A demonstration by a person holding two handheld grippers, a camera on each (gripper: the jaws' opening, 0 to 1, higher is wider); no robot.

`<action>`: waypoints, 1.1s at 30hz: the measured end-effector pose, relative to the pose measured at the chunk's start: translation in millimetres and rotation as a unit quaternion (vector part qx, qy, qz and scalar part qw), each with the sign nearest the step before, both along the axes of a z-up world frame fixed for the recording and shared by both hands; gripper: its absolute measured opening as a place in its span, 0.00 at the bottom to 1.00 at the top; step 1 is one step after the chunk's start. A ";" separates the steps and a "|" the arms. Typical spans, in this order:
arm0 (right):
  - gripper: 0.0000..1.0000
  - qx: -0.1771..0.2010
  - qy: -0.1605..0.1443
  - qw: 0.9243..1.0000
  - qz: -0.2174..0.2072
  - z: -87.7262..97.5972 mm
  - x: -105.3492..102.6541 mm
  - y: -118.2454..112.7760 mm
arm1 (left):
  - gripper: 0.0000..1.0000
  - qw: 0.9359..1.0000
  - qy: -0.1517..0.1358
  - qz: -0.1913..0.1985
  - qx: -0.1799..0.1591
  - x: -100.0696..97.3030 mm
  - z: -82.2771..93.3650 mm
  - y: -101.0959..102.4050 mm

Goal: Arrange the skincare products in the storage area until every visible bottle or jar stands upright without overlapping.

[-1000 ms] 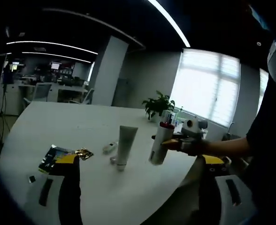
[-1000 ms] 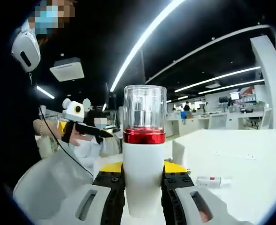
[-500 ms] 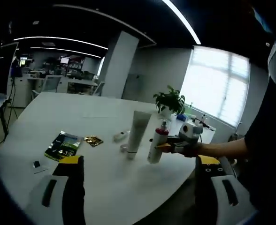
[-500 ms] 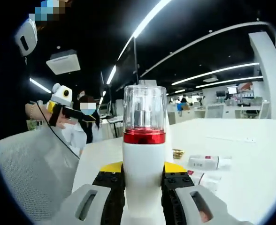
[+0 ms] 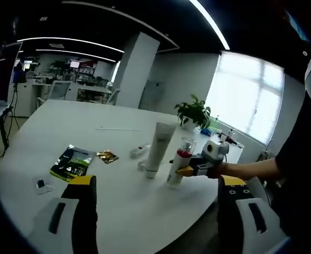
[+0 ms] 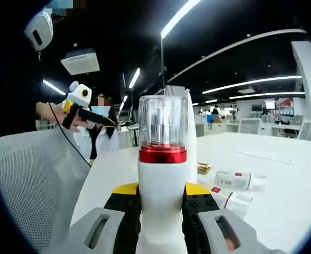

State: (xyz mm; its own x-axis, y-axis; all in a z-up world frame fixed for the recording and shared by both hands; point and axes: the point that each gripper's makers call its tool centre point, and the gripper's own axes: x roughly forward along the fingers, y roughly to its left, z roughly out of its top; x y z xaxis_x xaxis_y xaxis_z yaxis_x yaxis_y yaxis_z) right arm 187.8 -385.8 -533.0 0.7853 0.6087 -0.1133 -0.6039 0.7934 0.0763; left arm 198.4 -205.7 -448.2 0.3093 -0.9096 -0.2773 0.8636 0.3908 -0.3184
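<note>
Lowered since a second ago, the pump bottle (image 5: pixel 177 166) clamped in the right gripper (image 6: pixel 161 211) now stands upright beside the tube (image 5: pixel 158 149) on the desk (image 5: pixel 118 211), left gripper (image 5: pixel 155 222) wide and empty; next, release.

Bottle (image 5: pixel 176 166) stands beside tube (image 5: pixel 156 150) on table (image 5: pixel 49 137).

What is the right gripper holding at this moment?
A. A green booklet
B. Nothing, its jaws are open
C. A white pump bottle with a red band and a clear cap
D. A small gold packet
C. In the right gripper view the right gripper is shut on the white pump bottle, whose red band and clear cap rise between the yellow-tipped jaws.
</note>
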 end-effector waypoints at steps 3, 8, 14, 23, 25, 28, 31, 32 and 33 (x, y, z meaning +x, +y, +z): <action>0.21 -0.011 0.024 1.000 0.007 -1.7 0.3 -1.5 | 0.87 1.000 0.006 -0.001 -0.002 0.6 -2.1 -2.1; 0.21 -0.023 0.040 0.999 0.007 -3.4 -0.2 -3.0 | 0.85 1.000 0.021 0.000 -0.008 0.3 -5.1 -4.6; 0.25 -0.044 0.075 0.996 0.022 -12.1 -7.0 1.7 | 0.85 1.000 0.027 0.000 -0.008 -0.4 -0.8 -2.1; 0.24 -0.084 0.109 0.990 0.019 -20.8 -13.4 1.3 | 0.83 0.999 0.042 0.014 0.001 0.3 9.1 8.3; 0.24 -0.088 0.117 0.989 0.018 -24.4 -16.3 0.0 | 0.83 0.999 0.046 0.017 0.002 -0.6 11.1 9.0; 0.20 -0.123 0.128 0.984 0.012 -34.1 -18.6 -6.3 | 0.82 0.999 0.050 0.019 0.001 -2.4 14.0 9.5; 0.19 -0.117 0.127 0.985 0.014 -34.2 -15.1 -8.4 | 0.82 0.998 0.054 0.022 0.002 -3.5 14.1 9.7; 0.19 -0.119 0.127 0.985 0.014 -34.6 -13.2 -10.3 | 0.82 0.998 0.055 0.022 0.002 -4.6 14.5 9.1; 0.19 -0.121 0.126 0.985 0.016 -34.8 -11.1 -12.2 | 0.82 0.998 0.056 0.023 0.001 -6.6 14.9 8.3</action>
